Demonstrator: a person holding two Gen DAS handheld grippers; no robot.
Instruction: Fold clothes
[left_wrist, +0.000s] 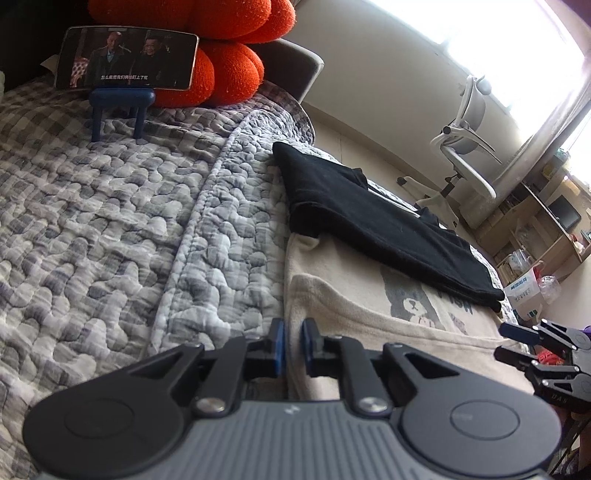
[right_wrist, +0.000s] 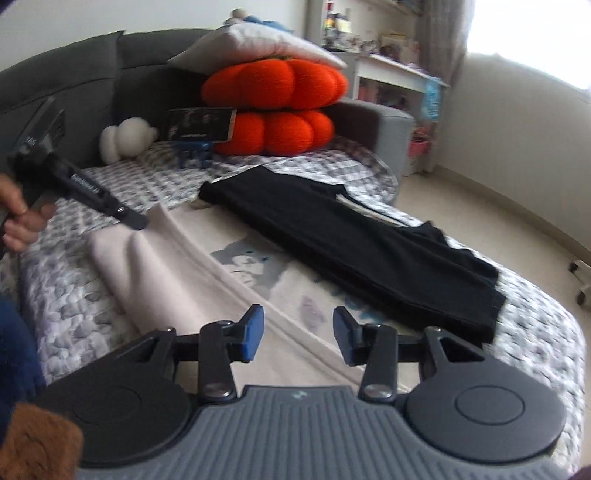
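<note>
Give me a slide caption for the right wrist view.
Open right hand-held gripper above beige printed shirt, folded black garment lying across it.

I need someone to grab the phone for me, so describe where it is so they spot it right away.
On the quilted bed, find the stacked orange cushions by the grey headboard. Leaning against them, the phone sits sideways on a blue stand, the only lit screen.

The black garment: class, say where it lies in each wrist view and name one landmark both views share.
Left wrist view: the black garment runs from centre to lower right, over the beige shirt.
Right wrist view: black garment runs from centre to right, beyond the beige shirt.
Shared landmark: orange cushions.
</note>
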